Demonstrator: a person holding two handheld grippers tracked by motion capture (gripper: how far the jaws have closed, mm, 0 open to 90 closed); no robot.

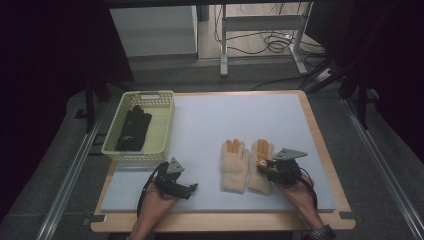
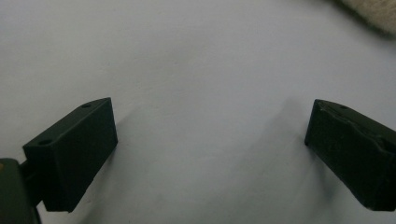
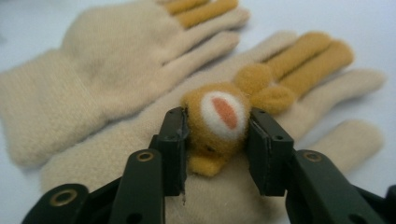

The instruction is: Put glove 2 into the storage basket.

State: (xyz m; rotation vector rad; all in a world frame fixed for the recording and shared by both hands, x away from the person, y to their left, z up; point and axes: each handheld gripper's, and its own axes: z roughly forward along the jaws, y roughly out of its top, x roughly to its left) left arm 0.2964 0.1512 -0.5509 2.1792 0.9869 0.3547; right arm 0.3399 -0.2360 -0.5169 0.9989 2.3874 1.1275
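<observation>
In the high view, the black two-jaw gripper in the right hand [image 1: 268,169] covers the lower part of the right-hand cream knitted glove with orange fingers [image 1: 260,156], hiding its cuff. The dark folded fabric item [image 1: 133,129] in the pale yellow plastic basket [image 1: 162,125] is too dark to identify. In the left gripper view, a cream fuzzy edge [image 2: 373,14] is cut off at the top right corner and blurred. In the right gripper view, the far cream glove's [image 3: 107,70] fingertips run past the top edge.
</observation>
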